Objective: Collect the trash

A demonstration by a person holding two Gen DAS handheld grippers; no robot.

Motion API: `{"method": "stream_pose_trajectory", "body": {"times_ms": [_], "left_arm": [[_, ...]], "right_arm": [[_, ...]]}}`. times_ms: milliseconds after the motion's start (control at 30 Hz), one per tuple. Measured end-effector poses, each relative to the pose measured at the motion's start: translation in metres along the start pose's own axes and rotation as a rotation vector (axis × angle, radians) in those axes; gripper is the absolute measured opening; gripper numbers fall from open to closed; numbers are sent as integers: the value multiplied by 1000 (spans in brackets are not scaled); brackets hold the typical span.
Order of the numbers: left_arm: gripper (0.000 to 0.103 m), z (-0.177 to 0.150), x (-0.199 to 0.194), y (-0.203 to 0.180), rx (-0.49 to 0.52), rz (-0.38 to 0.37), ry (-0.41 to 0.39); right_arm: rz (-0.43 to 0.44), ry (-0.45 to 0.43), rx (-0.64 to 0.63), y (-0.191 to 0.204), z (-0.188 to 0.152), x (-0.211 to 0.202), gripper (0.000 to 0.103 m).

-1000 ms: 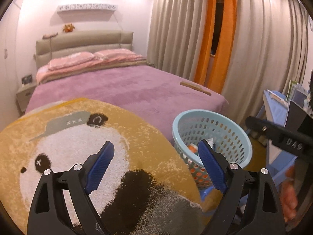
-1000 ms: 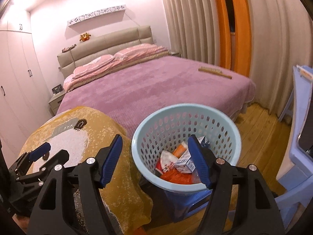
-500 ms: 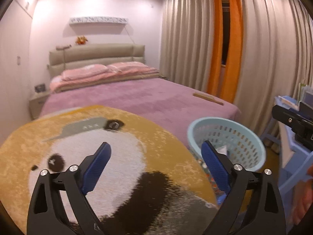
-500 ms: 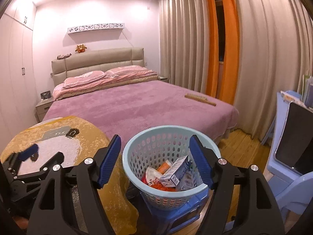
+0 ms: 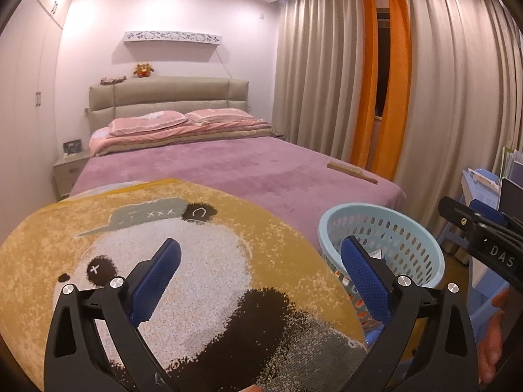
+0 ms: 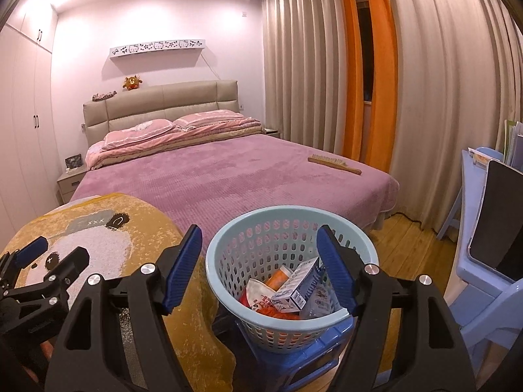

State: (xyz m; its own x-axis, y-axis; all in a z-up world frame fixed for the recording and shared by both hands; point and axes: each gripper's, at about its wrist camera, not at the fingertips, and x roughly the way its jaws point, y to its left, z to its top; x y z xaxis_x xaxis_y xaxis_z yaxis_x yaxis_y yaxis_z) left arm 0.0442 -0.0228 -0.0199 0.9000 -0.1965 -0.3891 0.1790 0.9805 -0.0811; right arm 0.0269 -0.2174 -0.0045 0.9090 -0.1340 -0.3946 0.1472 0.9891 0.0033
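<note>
A light blue perforated basket (image 6: 228, 248) stands on a blue stool (image 6: 294, 359) beside the round table. It holds trash: a blue and white carton (image 6: 299, 285), an orange item (image 6: 278, 276) and a red and white wrapper (image 6: 258, 297). The basket also shows in the left wrist view (image 5: 408, 228). My right gripper (image 6: 260, 266) is open and empty, held above the basket's near rim. My left gripper (image 5: 261, 269) is open and empty above the round table's panda cloth (image 5: 196, 245). The right gripper shows at the right edge of the left wrist view (image 5: 483, 238).
A bed with a purple cover (image 6: 228, 176) lies behind, with a wooden brush (image 6: 333, 163) near its right corner. Curtains (image 6: 425, 81) hang on the right. A light blue desk and chair (image 6: 483, 261) stand at the right. A nightstand (image 6: 70, 179) is at far left.
Both grippers have tilted upward and drawn back a little, so the room sits lower in both views. Both stay open and empty.
</note>
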Motion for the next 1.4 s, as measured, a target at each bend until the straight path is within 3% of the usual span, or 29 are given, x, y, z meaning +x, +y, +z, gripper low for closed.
{"method": "stream_pose_trajectory", "body": {"times_ms": [1400], "left_arm": [[95, -1, -2, 2, -9, -1, -3]], "right_arm": [[14, 7, 10, -1, 0, 1, 71]]}}
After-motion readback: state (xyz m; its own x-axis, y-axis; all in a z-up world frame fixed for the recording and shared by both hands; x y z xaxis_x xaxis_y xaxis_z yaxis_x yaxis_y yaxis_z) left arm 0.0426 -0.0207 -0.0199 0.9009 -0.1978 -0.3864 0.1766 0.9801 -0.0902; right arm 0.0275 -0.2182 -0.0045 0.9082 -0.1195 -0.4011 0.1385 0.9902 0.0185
